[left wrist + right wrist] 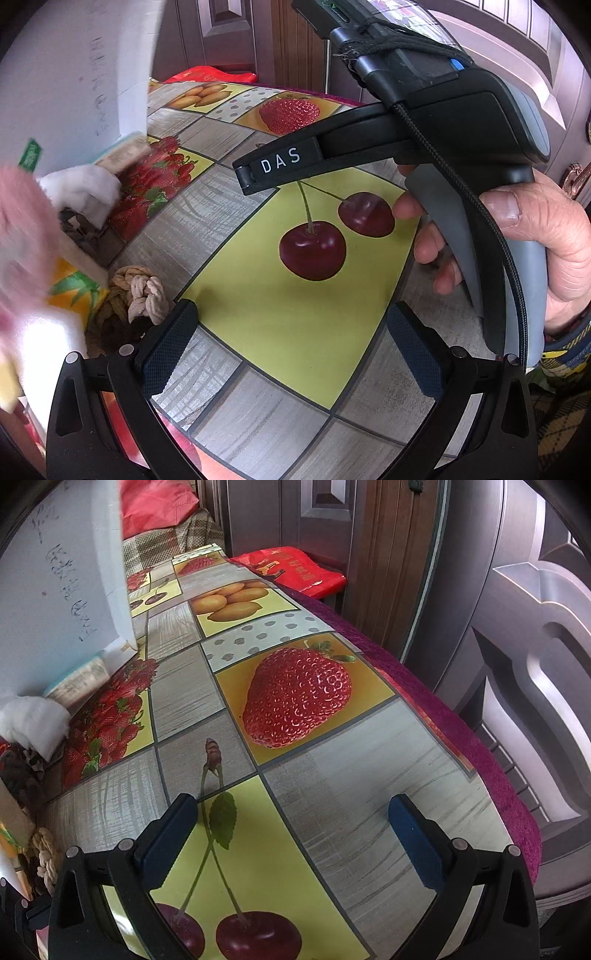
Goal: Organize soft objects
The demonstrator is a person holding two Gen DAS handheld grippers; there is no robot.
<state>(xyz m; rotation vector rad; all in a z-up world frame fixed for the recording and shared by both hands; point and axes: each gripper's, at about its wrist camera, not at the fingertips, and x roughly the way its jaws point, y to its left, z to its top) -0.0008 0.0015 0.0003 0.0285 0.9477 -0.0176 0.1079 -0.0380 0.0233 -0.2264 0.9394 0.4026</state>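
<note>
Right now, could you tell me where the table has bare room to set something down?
Free: the cherry panel between the left gripper and the knotted rope, and the strawberry panel ahead of the right gripper. Crowded: the left edge, around the white cotton wad.

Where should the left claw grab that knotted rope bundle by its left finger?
Grip the pale knotted loops on top of the rope bundle, coming from above and the open table side on its right. The bundle lies low, boxed in by clutter on its left; the left claw is open beside it.
</note>
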